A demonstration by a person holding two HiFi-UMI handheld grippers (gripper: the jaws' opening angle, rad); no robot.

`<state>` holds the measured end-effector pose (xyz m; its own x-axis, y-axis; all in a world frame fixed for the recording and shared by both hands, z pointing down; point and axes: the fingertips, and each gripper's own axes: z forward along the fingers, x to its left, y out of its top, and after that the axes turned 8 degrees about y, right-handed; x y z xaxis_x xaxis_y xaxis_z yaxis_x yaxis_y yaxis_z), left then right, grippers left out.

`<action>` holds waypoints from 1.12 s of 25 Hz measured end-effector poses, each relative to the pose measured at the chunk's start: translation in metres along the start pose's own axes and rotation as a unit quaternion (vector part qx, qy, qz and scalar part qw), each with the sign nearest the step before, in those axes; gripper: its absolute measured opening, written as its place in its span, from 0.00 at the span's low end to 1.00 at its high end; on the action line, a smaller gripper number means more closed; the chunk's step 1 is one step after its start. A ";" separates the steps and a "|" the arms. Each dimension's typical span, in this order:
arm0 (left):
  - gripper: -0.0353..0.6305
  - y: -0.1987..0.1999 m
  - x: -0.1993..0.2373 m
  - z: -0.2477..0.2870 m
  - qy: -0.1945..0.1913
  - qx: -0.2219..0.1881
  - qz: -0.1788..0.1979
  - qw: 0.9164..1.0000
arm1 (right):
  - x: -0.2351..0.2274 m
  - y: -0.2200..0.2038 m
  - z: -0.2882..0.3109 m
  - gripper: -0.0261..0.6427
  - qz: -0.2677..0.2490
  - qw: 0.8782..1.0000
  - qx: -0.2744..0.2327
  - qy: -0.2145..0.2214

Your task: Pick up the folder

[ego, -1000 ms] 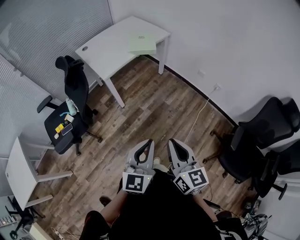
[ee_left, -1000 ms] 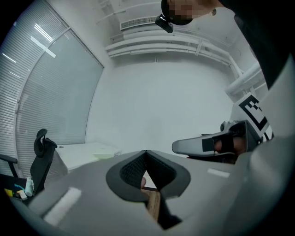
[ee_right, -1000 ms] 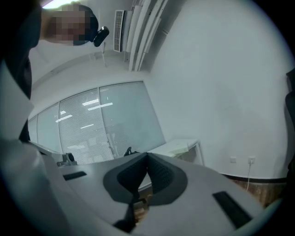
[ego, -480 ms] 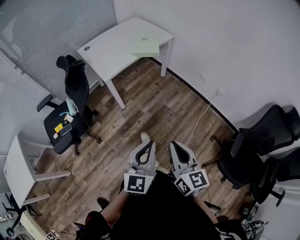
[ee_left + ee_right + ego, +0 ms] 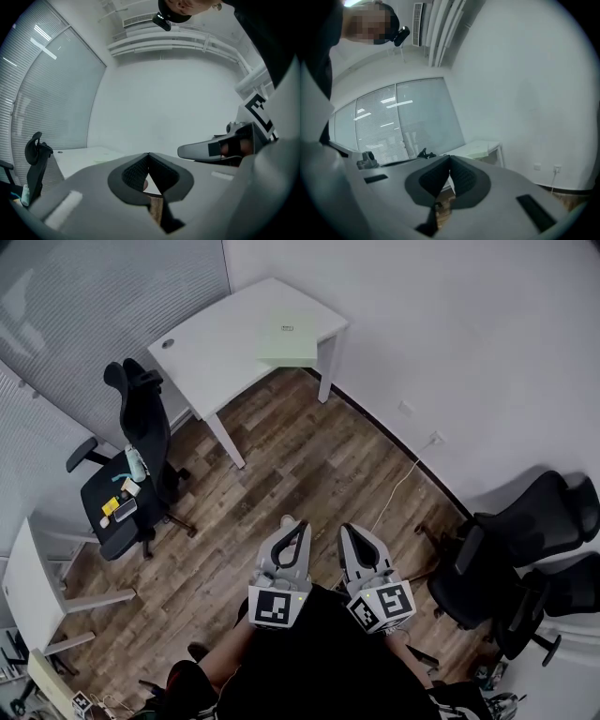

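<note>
The pale green folder (image 5: 289, 341) lies flat near the right corner of a white desk (image 5: 211, 348), far across the wooden floor from me. The right gripper view shows the folder (image 5: 480, 151) small on the desk (image 5: 490, 145), beyond the jaws. My left gripper (image 5: 298, 525) and right gripper (image 5: 349, 531) are held side by side in front of my body, pointing toward the desk. Both are shut with nothing between the pads, the tips meeting in the left gripper view (image 5: 148, 155) and the right gripper view (image 5: 450, 159). They are nowhere near the folder.
A black office chair (image 5: 131, 474) with small items on its seat stands left of the desk. Two more black chairs (image 5: 525, 540) stand at the right wall. A small white table (image 5: 37, 582) is at the far left. A cable runs from a wall socket (image 5: 433, 440).
The whole head view has shifted a little as I move over the floor toward the desk. Both grippers stay shut, side by side.
</note>
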<state>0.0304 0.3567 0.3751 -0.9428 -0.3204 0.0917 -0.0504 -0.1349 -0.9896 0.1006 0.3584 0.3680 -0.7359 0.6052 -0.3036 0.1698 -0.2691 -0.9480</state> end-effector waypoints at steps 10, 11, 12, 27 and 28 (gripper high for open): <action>0.06 0.004 0.019 0.066 0.006 0.009 0.001 1.000 | -0.043 0.010 0.050 0.04 0.019 1.000 0.012 -0.007; 0.06 0.003 0.020 0.071 0.004 0.011 0.000 1.000 | -0.046 0.012 0.053 0.04 0.020 1.000 0.014 -0.009; 0.06 0.004 0.022 0.077 0.002 0.013 0.000 1.000 | -0.049 0.014 0.057 0.04 0.020 1.000 0.014 -0.010; 0.06 0.035 0.061 0.173 -0.010 0.007 -0.012 1.000 | -0.104 0.051 0.127 0.04 0.020 0.999 0.015 -0.034; 0.06 0.037 0.064 0.180 -0.010 0.005 -0.012 1.000 | -0.106 0.054 0.133 0.04 0.018 0.999 0.015 -0.034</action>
<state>0.0278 0.1630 0.3640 -0.9344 -0.3363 0.1171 -0.0692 -0.1512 -0.9861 0.1009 0.1805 0.3617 -0.7727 0.5424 -0.3298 0.1788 -0.3125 -0.9329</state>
